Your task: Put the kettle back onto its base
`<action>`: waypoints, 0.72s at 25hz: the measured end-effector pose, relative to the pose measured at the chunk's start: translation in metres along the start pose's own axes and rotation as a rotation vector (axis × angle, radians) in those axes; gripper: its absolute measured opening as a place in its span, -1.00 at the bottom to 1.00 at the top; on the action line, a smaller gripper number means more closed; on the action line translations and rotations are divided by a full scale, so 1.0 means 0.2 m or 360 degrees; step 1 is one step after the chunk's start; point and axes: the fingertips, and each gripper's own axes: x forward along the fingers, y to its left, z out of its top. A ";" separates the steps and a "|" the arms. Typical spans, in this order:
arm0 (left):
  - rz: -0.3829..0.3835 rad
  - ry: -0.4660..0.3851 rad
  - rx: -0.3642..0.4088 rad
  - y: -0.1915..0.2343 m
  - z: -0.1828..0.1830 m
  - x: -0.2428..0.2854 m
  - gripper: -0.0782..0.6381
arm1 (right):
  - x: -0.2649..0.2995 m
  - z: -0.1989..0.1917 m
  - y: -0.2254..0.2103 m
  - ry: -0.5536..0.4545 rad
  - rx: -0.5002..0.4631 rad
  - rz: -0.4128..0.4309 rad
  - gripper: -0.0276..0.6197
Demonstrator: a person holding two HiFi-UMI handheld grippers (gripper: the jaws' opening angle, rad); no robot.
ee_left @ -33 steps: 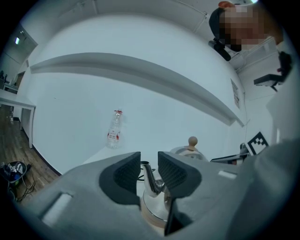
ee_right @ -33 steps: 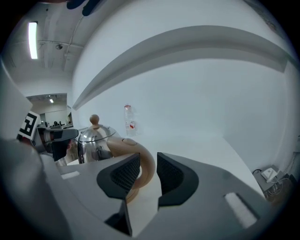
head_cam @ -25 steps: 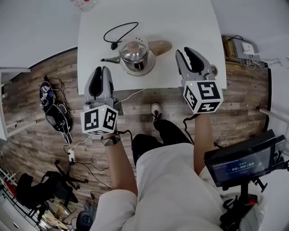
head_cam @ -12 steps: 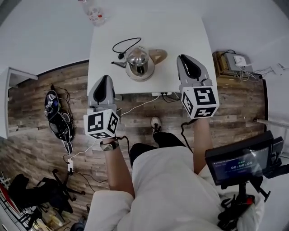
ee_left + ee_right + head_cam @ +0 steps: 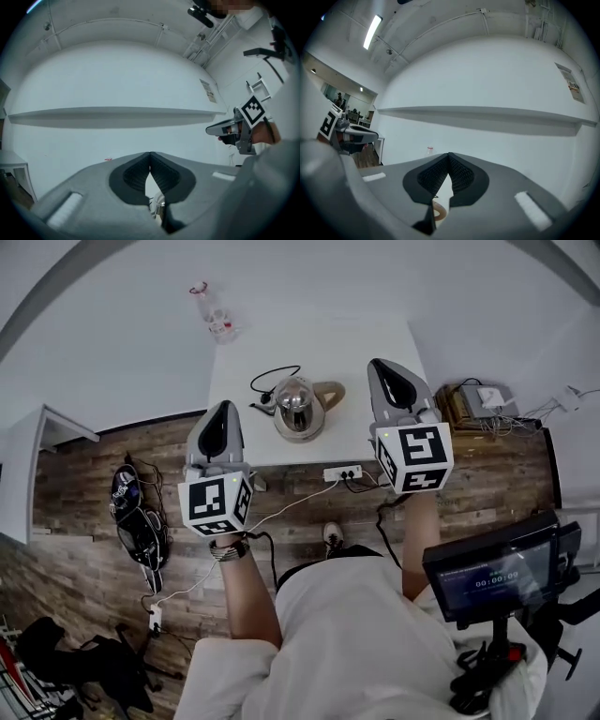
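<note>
In the head view, the shiny steel kettle [image 5: 298, 407] stands near the front edge of the white rectangular table [image 5: 375, 343], with a tan rounded piece [image 5: 330, 392] touching its right side. A thin black cable [image 5: 270, 379] loops just behind and to the left of it. I cannot tell whether a base sits under the kettle. The grey left gripper [image 5: 223, 423] and grey right gripper [image 5: 389, 381] flank the kettle, both clear of it.

In the left gripper view, the left gripper [image 5: 150, 158] is clenched and empty. A sliver of kettle [image 5: 160, 206] shows below the pads.

In the right gripper view, the right gripper [image 5: 449, 157] is likewise clenched on nothing. A bit of the tan piece [image 5: 438, 212] peeks beneath.
</note>
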 end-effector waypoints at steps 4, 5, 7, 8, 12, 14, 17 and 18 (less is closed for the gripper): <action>-0.0005 -0.0059 0.0053 -0.03 0.08 0.00 -0.76 | -0.04 0.06 -0.05 -0.0071 0.0029 -0.0018 -0.91; -0.0003 -0.0070 0.0066 -0.03 0.09 0.01 -0.76 | -0.05 0.07 -0.06 -0.0086 0.0034 -0.0022 -0.91; -0.0002 -0.0086 0.0085 -0.02 0.12 0.00 -0.76 | -0.06 0.09 -0.08 -0.0109 0.0046 -0.0032 -0.91; -0.0003 -0.0093 0.0090 -0.02 0.14 0.00 -0.76 | -0.07 0.11 -0.09 -0.0118 0.0052 -0.0035 -0.91; -0.0012 -0.0127 0.0119 -0.03 0.19 0.01 -0.76 | -0.05 0.12 -0.09 -0.0123 0.0050 -0.0023 -0.91; -0.0033 -0.0136 0.0151 -0.05 0.20 0.01 -0.76 | -0.04 0.11 -0.09 -0.0111 0.0053 -0.0009 -0.91; -0.0054 -0.0127 0.0159 -0.07 0.19 0.01 -0.76 | -0.05 0.10 -0.08 -0.0096 0.0064 0.0001 -0.91; -0.0055 -0.0122 0.0153 -0.07 0.19 0.01 -0.76 | -0.05 0.10 -0.08 -0.0094 0.0066 0.0001 -0.91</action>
